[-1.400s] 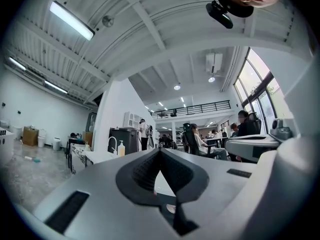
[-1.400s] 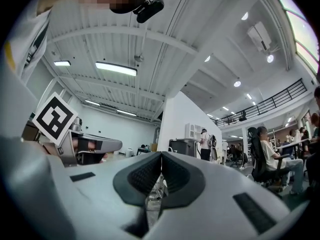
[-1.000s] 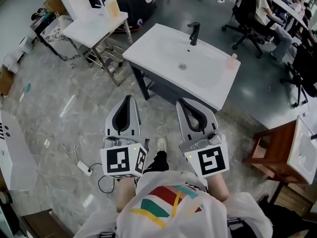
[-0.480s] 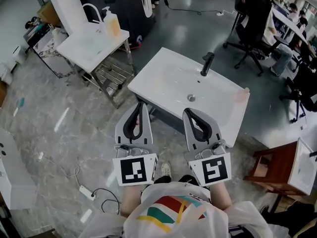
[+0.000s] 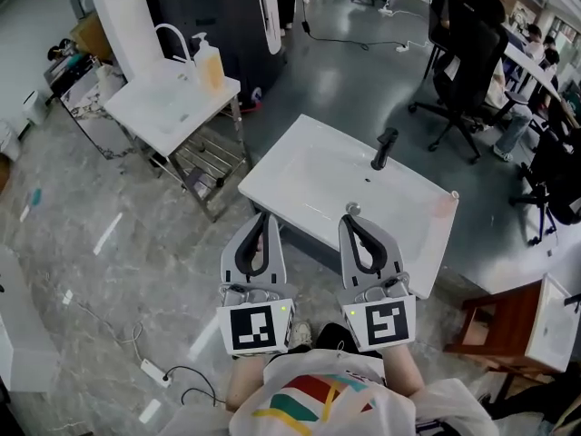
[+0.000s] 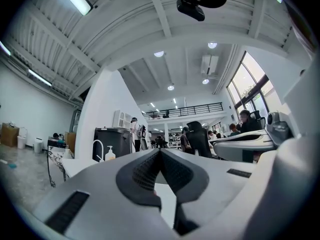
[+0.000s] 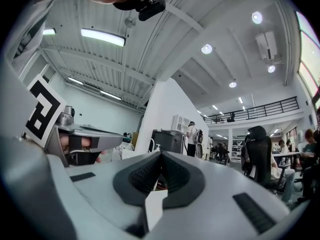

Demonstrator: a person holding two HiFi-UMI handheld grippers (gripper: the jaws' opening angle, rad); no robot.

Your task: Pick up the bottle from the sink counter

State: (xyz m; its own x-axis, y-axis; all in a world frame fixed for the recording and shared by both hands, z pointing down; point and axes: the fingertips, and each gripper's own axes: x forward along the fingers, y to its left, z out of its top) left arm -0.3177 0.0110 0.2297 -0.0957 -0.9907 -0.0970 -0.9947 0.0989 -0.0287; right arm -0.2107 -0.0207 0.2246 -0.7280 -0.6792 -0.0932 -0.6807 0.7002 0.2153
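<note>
A white sink counter (image 5: 309,184) with a black tap (image 5: 385,147) stands ahead of me in the head view. A small pale pink bottle (image 5: 444,203) stands upright on its far right corner. My left gripper (image 5: 261,216) and right gripper (image 5: 349,219) point side by side at the counter's near edge, both shut and empty. The pink bottle lies well to the right of the right gripper. In the left gripper view the jaws (image 6: 160,152) meet at the tip with nothing between them. The right gripper view shows the same of the right gripper (image 7: 161,154).
A second white table (image 5: 168,98) at the upper left carries a yellow soap dispenser (image 5: 210,62) and a white tap (image 5: 172,36). Office chairs (image 5: 458,53) with seated people stand at the right. A wooden stand (image 5: 495,312) is at the lower right. A power strip (image 5: 150,371) lies on the floor.
The person has walked up to the sink counter. Both grippers have come forward from the floor area to the counter's near edge, staying shut.
</note>
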